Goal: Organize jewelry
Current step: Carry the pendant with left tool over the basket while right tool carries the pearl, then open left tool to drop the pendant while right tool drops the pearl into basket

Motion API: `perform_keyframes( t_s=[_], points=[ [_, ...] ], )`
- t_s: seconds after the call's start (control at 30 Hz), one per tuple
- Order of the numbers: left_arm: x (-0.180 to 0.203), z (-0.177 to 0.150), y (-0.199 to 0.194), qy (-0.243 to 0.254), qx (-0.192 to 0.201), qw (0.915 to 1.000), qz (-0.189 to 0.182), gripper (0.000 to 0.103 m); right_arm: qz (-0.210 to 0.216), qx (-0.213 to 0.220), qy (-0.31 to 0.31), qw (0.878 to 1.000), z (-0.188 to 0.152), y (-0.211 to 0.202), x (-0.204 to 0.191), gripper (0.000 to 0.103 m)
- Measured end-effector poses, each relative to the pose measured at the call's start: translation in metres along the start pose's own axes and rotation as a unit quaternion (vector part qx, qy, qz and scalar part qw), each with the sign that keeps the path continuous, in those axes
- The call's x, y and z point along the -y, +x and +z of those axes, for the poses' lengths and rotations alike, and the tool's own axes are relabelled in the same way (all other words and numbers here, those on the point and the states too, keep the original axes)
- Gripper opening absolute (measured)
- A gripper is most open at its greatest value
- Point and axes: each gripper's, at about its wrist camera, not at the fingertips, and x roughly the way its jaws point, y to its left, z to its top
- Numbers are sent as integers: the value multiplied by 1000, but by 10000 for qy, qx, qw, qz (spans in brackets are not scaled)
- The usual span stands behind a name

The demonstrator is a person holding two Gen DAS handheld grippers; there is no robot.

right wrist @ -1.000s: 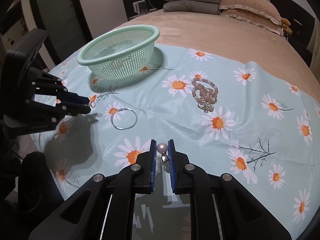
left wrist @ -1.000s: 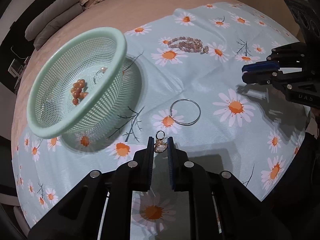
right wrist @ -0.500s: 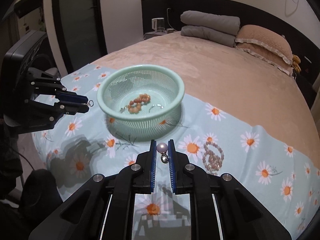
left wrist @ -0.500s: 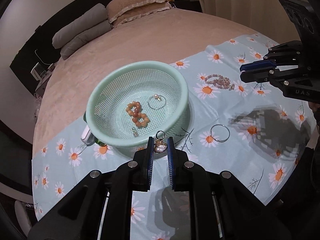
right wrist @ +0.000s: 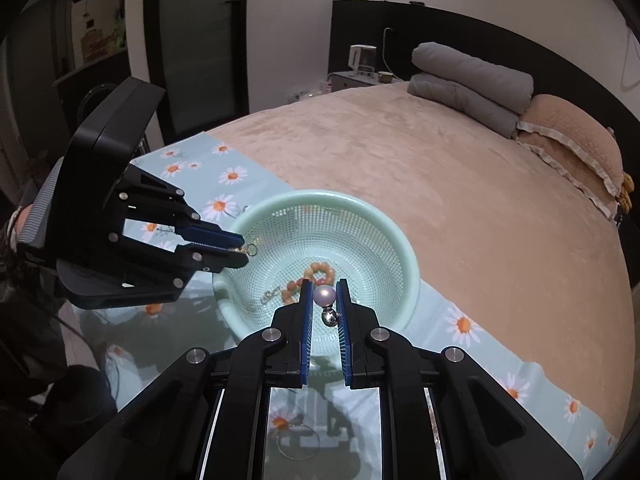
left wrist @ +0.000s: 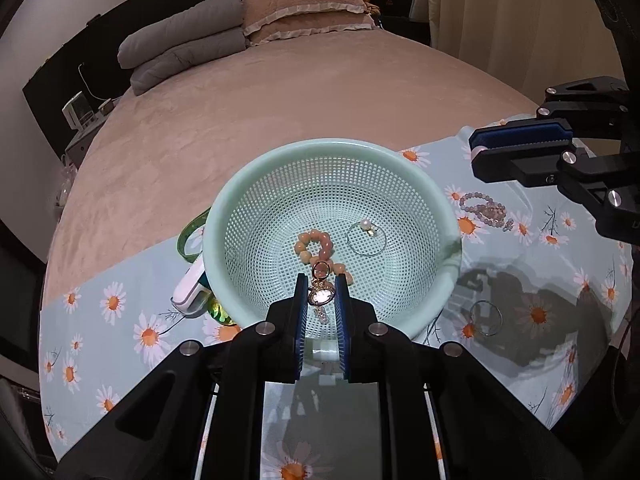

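Jewelry was split between my two claws and the mint mesh basket (left wrist: 332, 160), which sat on a daisy-print cloth (left wrist: 132, 300) over the bed. From my left wrist I saw what the right wrist view hid: a pale beaded bracelet (left wrist: 482, 210) and a thin silver bangle (left wrist: 485, 317) lying on the cloth to the right of the basket, plus a thin hoop with a pearl (left wrist: 366, 234) down inside it. My right wrist view alone gave my left gripper (right wrist: 240, 250) side-on, poised over the basket's near rim.

That left gripper (left wrist: 320, 296) was nearly closed, clamped on a gold pendant (left wrist: 320, 294) with a pale oval stone, its ring poking up past the fingertips, right above the basket floor. An orange bead bracelet (left wrist: 316, 246) lay coiled on the mesh beyond it.

My right gripper (right wrist: 323, 300) was just as narrow, pinching a lilac pearl earring (right wrist: 324, 296), a silver ball hanging under the pearl, over the basket's near side.
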Motion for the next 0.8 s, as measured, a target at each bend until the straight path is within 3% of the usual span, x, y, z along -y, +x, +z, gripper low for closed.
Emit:
perform_keyframes(
  t_s=[0.23,0.4,0.43,0.47,0.5,0.53,0.63,0.7,0.73,0.8],
  points=[
    [-13,-7,20,-94,-126,9999,-64,14,221,-381,92,9990,-1,51,-3,11],
    [-18,-10,20,-208,-33,9997,-81,17,88,-506,317,9982,-7,64,4,13],
    [-19,-10,18,-239,4,9997,-97,28,13,-488,348,9982,-8,62,7,17],
    [-20,-11,14,-255,59,9996,-74,43,-39,-458,384,9982,-9,59,10,31],
    [-21,-11,10,-262,120,9996,-25,49,-151,-412,430,9981,-9,54,13,46],
    [-21,-11,5,-274,173,9995,13,58,-339,-329,480,9977,-10,47,17,72],
    [-23,-11,-8,-268,246,9991,212,79,-590,-123,663,9960,-10,26,32,74],
    [-19,-11,-17,-169,285,9986,406,92,-739,-86,747,9944,-12,12,42,83],
    [-17,-12,-22,-117,341,9981,505,97,-835,-71,770,9935,-13,4,46,85],
    [-11,-12,-31,-17,400,9975,589,97,-915,-74,807,9925,-18,-11,53,86]
  ],
)
